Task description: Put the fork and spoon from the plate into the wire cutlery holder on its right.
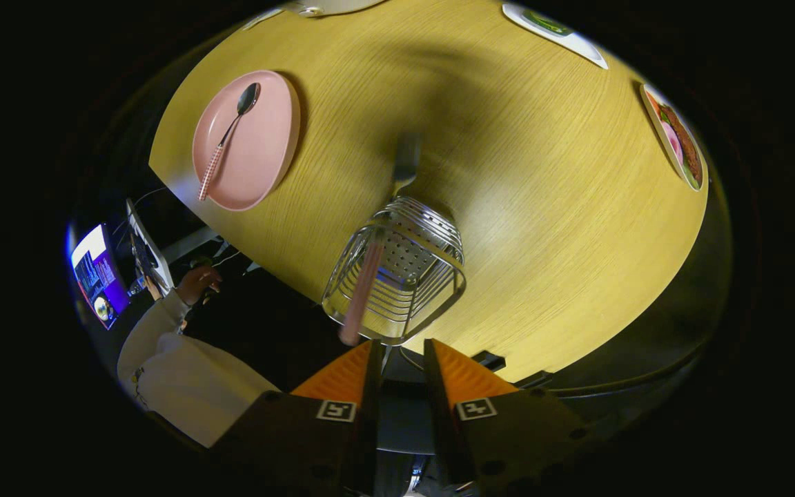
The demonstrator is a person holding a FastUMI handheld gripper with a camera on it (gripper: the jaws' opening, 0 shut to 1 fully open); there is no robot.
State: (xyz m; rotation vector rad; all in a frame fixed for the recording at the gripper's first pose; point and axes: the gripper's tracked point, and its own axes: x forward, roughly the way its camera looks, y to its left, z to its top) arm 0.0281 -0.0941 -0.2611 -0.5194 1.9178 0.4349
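Halfway, by the look: fork (370,276) stands in the wire cutlery holder (397,276), w/ spoon (228,134) left on the pink plate (259,159), well apart from holder. Your gripper (401,359) hangs just above holder, fingers slightly parted, gripping nothing.

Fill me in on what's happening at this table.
A person is moving cutlery with a handheld gripper. The fork stands blurred in the wire holder just ahead of the fingers, which are apart and grip nothing. The spoon lies on the pink plate, beyond the holder on the wooden table.
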